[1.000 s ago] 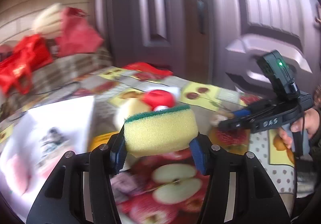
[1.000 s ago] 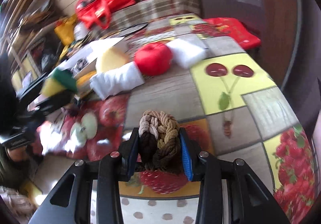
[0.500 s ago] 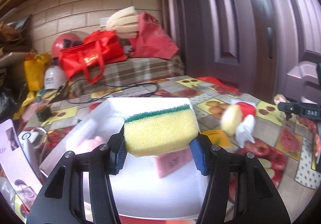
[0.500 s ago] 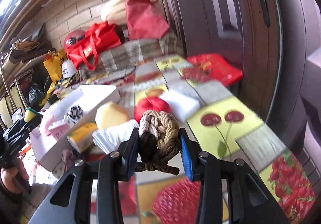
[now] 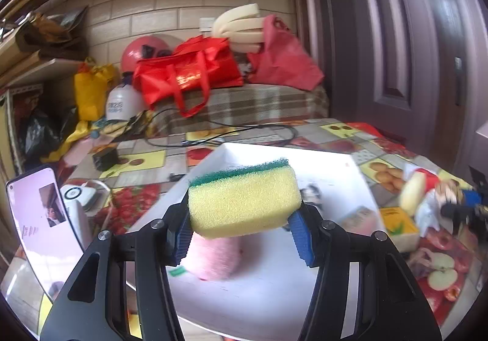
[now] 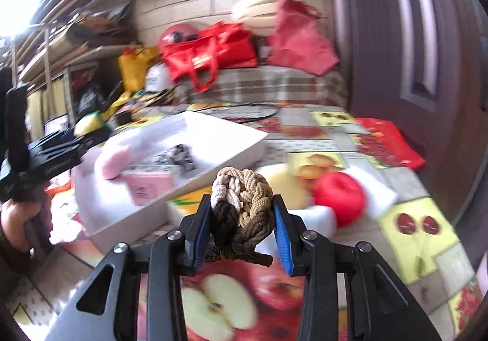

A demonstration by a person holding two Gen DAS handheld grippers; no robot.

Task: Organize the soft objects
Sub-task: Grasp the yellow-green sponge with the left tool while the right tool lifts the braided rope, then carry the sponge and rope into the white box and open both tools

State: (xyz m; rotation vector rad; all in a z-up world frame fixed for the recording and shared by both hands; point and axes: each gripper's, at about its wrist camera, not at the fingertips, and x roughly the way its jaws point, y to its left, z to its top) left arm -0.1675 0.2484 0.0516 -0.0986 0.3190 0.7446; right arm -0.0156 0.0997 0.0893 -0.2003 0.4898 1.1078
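My left gripper [image 5: 242, 231] is shut on a yellow sponge with a green scouring top [image 5: 244, 203] and holds it above the white box [image 5: 335, 161]. A pink soft object [image 5: 213, 258] lies in the box below the sponge. My right gripper [image 6: 242, 237] is shut on a braided rope ball in beige and brown [image 6: 242, 206], above the fruit-print tablecloth and right of the white box [image 6: 231, 130]. The left gripper with the sponge [image 6: 88, 124] shows at the left of the right wrist view.
A red ball [image 6: 340, 199], a yellow foam piece [image 6: 286, 185] and white cloths [image 6: 379, 191] lie on the table right of the box. A phone [image 5: 39, 219] stands at the left. Red bags [image 5: 186, 72] and a black cable [image 5: 244, 130] are behind.
My left gripper has swung left with the sponge to above the white box. My right gripper has lifted the rope ball off the table and moved toward the box.
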